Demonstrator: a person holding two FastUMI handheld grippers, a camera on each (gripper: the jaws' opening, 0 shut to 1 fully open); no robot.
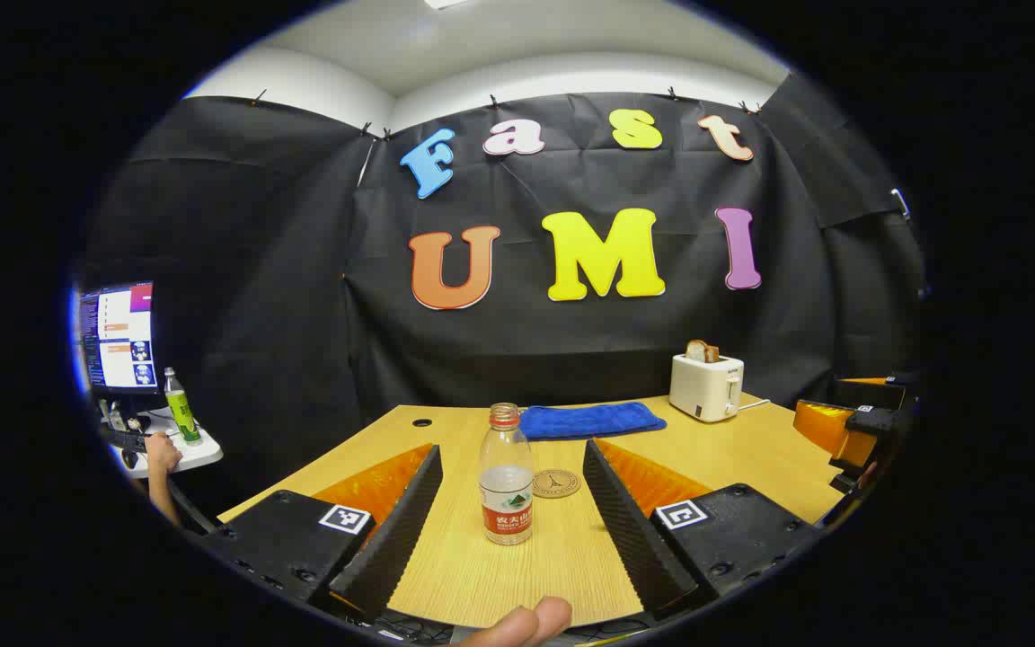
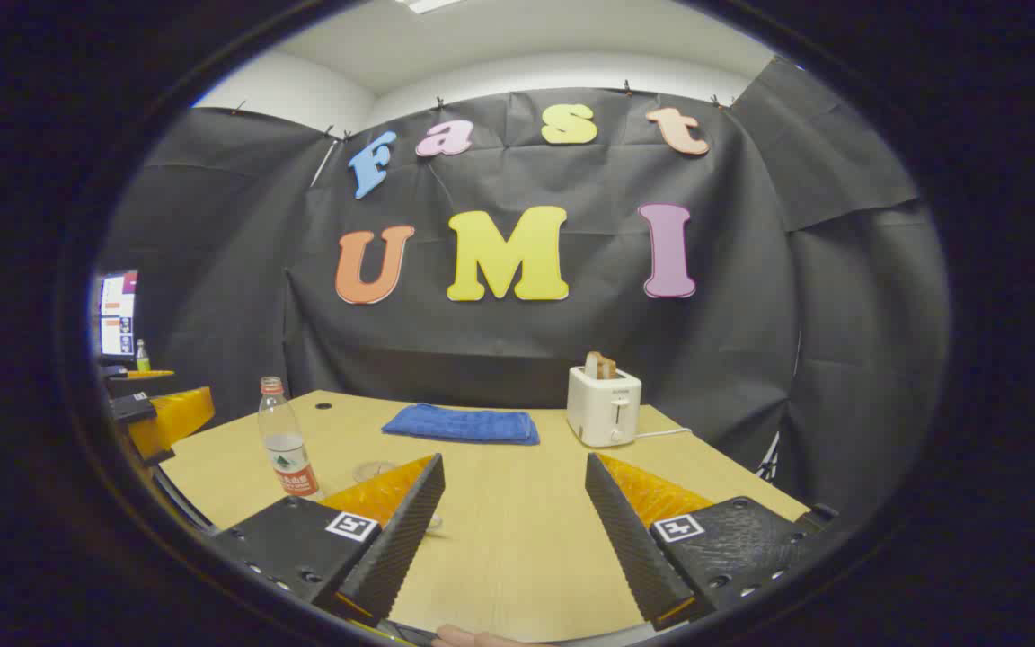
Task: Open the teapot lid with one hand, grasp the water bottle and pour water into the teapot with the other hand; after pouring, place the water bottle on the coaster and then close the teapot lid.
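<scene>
A clear water bottle (image 1: 507,476) with a red cap and red label stands upright on the wooden table (image 1: 751,449), a little water in it. My left gripper (image 1: 512,446) is open, its fingers on either side of the bottle with gaps and no contact. A round brown coaster (image 1: 556,483) lies just right of the bottle and behind it. In the right gripper view the bottle (image 2: 287,449) stands at the left, and my right gripper (image 2: 514,458) is open over bare table. A small pale round thing (image 2: 374,469) sits partly behind its left finger; I cannot tell what it is.
A folded blue towel (image 1: 591,420) lies at the back of the table. A white toaster (image 1: 706,386) with bread stands at the back right. The other gripper (image 1: 850,427) is at the far right edge. A side desk (image 1: 194,454) with a monitor, a green bottle and a person's hand is at the left.
</scene>
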